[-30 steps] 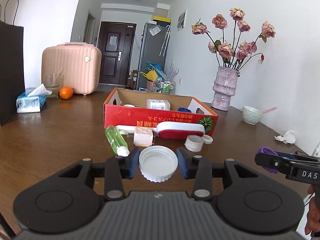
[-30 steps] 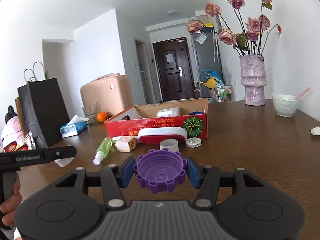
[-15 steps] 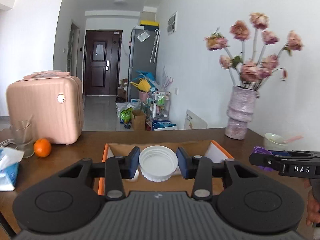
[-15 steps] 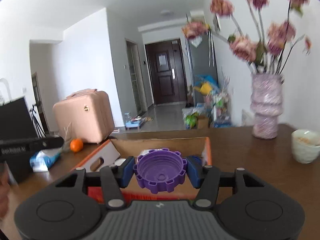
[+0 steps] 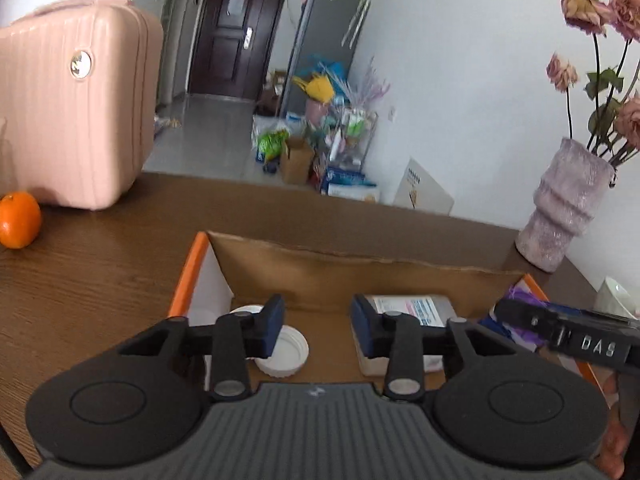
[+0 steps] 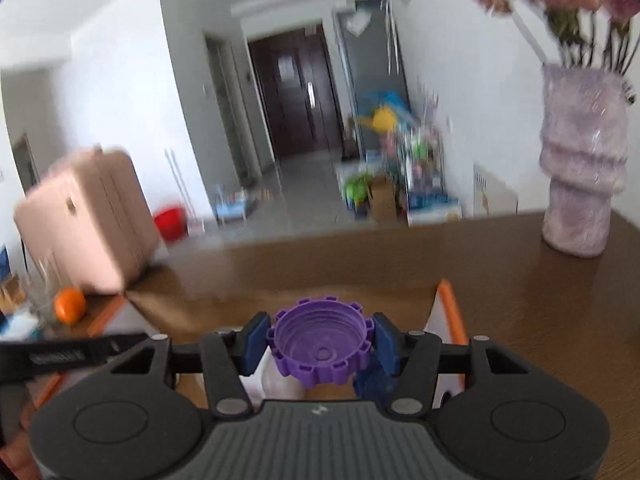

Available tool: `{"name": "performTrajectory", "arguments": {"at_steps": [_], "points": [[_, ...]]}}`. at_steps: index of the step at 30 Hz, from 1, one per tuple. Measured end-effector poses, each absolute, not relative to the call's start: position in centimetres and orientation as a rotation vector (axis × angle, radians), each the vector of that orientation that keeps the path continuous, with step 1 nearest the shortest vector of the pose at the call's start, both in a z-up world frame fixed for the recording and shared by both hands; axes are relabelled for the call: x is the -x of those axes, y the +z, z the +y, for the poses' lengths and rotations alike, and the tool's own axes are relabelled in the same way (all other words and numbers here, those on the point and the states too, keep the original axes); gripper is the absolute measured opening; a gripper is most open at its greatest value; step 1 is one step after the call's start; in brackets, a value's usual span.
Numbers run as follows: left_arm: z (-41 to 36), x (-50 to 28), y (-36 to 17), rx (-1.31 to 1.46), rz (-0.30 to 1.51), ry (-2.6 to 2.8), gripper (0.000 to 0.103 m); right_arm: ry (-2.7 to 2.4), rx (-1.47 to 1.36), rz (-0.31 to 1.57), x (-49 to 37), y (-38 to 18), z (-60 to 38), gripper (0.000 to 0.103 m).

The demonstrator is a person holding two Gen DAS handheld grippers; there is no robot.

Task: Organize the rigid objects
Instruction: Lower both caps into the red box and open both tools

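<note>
My left gripper [image 5: 318,326] is open and empty above the cardboard box [image 5: 352,276]. A white lid [image 5: 287,353] lies on the box floor just below its left finger. A second white lid [image 5: 244,311] and a flat white packet [image 5: 416,307] also lie in the box. My right gripper [image 6: 320,342] is shut on a purple toothed cap [image 6: 320,340] and holds it over the right end of the box [image 6: 450,312]. A dark blue object [image 6: 372,384] sits under it. The right gripper also shows at the right edge of the left wrist view [image 5: 568,330].
The box sits on a brown wooden table [image 5: 92,276]. A pink suitcase [image 5: 68,104] and an orange [image 5: 18,220] stand at the back left. A purple vase [image 5: 564,212] with dried roses stands at the back right, a white bowl [image 5: 616,296] beside it.
My left gripper opened and the white lid dropped into the box. Both grippers moved forward over the box; the right one still holds the purple cap.
</note>
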State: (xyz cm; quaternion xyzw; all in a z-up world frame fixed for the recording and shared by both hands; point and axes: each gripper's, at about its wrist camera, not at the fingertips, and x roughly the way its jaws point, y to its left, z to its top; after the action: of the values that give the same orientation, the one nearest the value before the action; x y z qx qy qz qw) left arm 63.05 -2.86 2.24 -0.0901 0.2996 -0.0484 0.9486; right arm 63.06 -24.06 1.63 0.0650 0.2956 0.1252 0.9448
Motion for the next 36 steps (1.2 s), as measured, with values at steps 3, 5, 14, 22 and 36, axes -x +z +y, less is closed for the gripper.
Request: {"name": "performTrajectory", "arguments": {"at_steps": [3,5,14,22,36], "points": [[-3.3,-62.9,2.0,0.147,0.627,-0.106,0.056,0.247,-0.050,0.576,-62.2,1.8,-22.9,0.055],[-3.2,-62.7,2.2,0.152,0.627,-0.098,0.063,0.251,-0.050,0.607,-62.2,1.4,-22.8,0.062],[-2.8,-61.7,4.2,0.174,0.559,-0.089,0.085,0.281,-0.179,0.647,-63.5,0.9,-24.2,0.081],[-4.3,-61.8,3.7,0.083,0.567,-0.048,0.085,0.284,-0.168,0.638,-63.4,1.1,-24.0,0.082],[0.5,-43.1,7.6,-0.026,0.451,0.000,0.102,0.315,-0.209,0.500,-48.3,6.2,-25.7,0.089]]}}
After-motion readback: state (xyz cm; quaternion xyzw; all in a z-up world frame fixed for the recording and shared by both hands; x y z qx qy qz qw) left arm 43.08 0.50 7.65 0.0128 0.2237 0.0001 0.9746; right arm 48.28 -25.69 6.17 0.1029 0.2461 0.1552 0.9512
